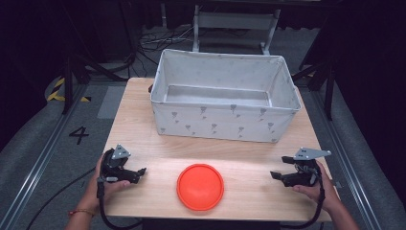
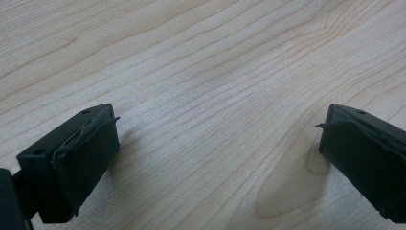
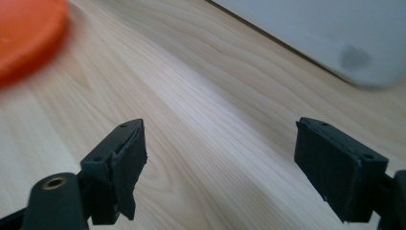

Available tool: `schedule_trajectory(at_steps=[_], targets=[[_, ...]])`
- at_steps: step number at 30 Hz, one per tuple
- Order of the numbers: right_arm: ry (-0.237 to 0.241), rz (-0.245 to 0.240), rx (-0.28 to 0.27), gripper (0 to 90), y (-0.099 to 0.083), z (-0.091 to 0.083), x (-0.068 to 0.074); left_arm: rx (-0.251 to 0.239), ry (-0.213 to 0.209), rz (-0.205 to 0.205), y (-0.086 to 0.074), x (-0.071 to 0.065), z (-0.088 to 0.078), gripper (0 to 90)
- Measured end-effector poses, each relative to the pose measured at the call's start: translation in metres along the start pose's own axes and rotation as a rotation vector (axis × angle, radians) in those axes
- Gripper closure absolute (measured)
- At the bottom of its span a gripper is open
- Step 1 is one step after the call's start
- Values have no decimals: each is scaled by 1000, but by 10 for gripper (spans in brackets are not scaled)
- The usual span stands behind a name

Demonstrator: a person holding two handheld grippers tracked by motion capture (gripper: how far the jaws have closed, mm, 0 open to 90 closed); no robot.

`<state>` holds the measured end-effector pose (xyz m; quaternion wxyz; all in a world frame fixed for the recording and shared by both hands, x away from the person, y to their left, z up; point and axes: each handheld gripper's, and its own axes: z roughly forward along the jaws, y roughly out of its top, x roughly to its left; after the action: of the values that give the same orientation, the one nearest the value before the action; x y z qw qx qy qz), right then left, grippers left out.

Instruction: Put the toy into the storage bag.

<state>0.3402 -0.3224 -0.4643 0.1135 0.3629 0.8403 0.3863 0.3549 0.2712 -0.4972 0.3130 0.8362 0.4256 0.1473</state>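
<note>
Two grippers are held apart at the frame's lower corners, left gripper [image 1: 140, 171] and right gripper [image 1: 280, 167], both spread wide and empty. The disc [image 1: 200, 186] lies flat at lower centre, before the bin [image 1: 225, 125]. Its thin rim, seemingly flush with the table [image 1: 139, 120], may slip from the jaws.

— How many things sit on the table [image 1: 249, 191]?
— Two: one orange disc [image 1: 200, 186] and one grey fabric bin [image 1: 225, 96]

— And grippers?
— Two, one in each hand: the left gripper [image 1: 139, 172] and the right gripper [image 1: 279, 167], each with two black jaws, so four jaws in all

— Hands?
— Two, with one bracelet [image 1: 80, 211] on the left wrist

— Anything painted on the floor?
— One number, a single 4 [image 1: 79, 134]
</note>
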Motion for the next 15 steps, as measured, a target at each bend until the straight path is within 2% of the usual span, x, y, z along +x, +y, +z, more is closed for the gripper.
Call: schedule_trajectory(at_steps=[4, 7, 13, 15], targets=[[71, -64, -5, 193, 26, 12, 22, 1, 0, -1, 0, 0, 0, 3], [130, -114, 13, 199, 44, 26, 40, 0, 0, 0, 0, 0, 0, 3], [233, -210, 33, 209, 75, 63, 77, 1, 1, 0, 0, 0, 0, 3], [268, -217, 39, 210, 82, 75, 85, 1, 1, -1, 0, 0, 0, 3]])
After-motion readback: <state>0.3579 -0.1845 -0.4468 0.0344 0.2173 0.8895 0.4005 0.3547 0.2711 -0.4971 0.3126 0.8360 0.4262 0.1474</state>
